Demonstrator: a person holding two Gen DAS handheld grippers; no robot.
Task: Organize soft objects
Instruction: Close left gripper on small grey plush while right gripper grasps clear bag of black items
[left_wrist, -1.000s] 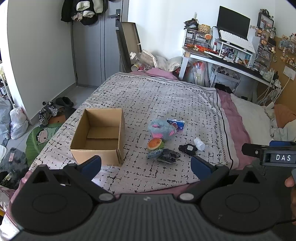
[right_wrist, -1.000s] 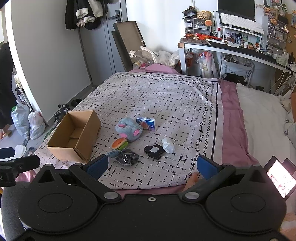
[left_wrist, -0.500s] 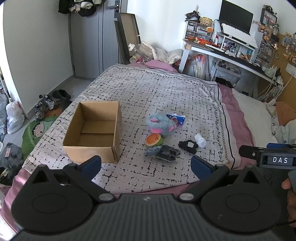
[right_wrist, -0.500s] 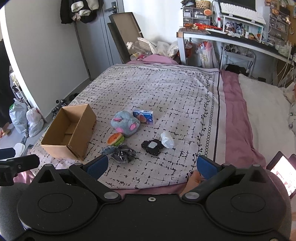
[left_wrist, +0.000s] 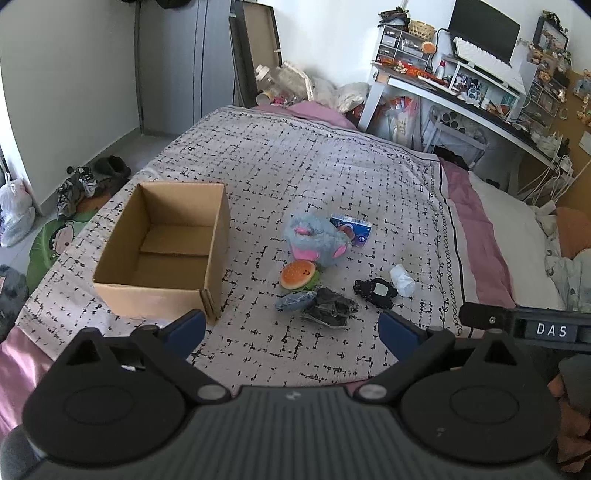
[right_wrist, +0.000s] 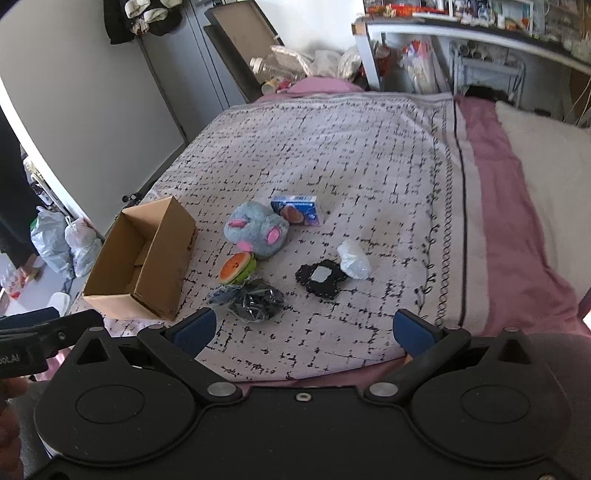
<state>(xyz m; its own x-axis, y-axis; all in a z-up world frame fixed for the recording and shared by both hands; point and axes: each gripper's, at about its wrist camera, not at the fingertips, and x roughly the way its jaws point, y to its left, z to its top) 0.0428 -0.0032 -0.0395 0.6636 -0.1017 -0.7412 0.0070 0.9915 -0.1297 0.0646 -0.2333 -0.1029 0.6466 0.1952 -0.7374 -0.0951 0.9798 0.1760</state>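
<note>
Cardboard box (left_wrist: 162, 251) open-top, long axis running away from camera, at the bedspread's (left_wrist: 332, 170) left edge. Grey-pink plush (left_wrist: 317, 240) just right, beside burger toy (left_wrist: 298, 275). Left gripper (left_wrist: 291, 328) and right gripper (right_wrist: 303, 328) both spread wide, empty.

Patterned bed (left_wrist: 332, 158), cluttered white desk (left_wrist: 461, 96), grey door (left_wrist: 184, 62), daylight.

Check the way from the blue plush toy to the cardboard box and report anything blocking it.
Nothing visible blocks it. Only bare bedspread lies between the plush toy and the open box; the burger toy sits nearer the camera, off that line.
</note>
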